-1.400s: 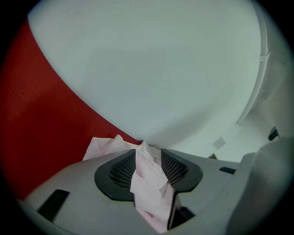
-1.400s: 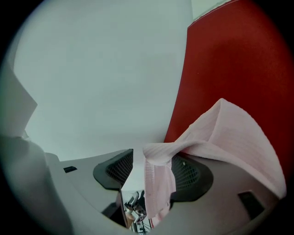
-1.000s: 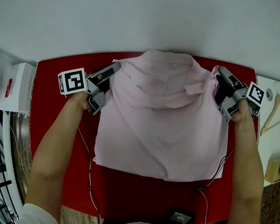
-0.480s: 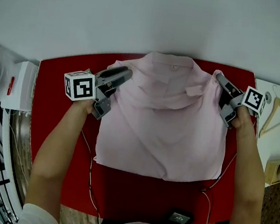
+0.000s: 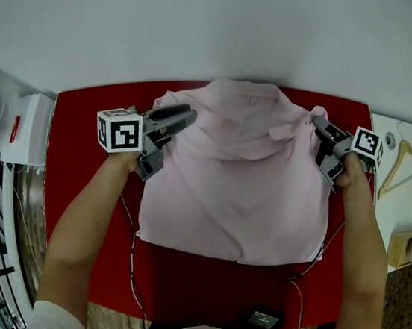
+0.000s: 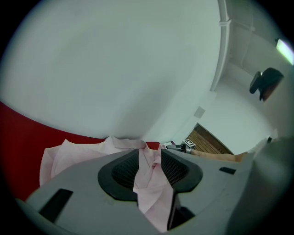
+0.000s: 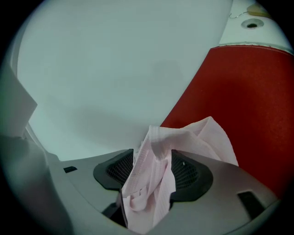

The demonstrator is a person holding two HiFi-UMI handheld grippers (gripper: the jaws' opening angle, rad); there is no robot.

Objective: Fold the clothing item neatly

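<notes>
Left gripper [image 5: 185,113], head view: clamped on the left shoulder of the pink shirt [image 5: 236,194], which lies spread on the red bench [image 5: 75,128] with its collar at the far edge. The right gripper [image 5: 318,124] grasps the opposite shoulder near the far right corner. A wooden hanger [image 5: 406,160] lies on the white surface beyond the right edge.

Left gripper view: a fold of shirt is pinched between the dark ribbed pads [image 6: 123,172].

Right gripper view: bunched shirt fabric is pressed between both pads, with red bench beyond.
</notes>
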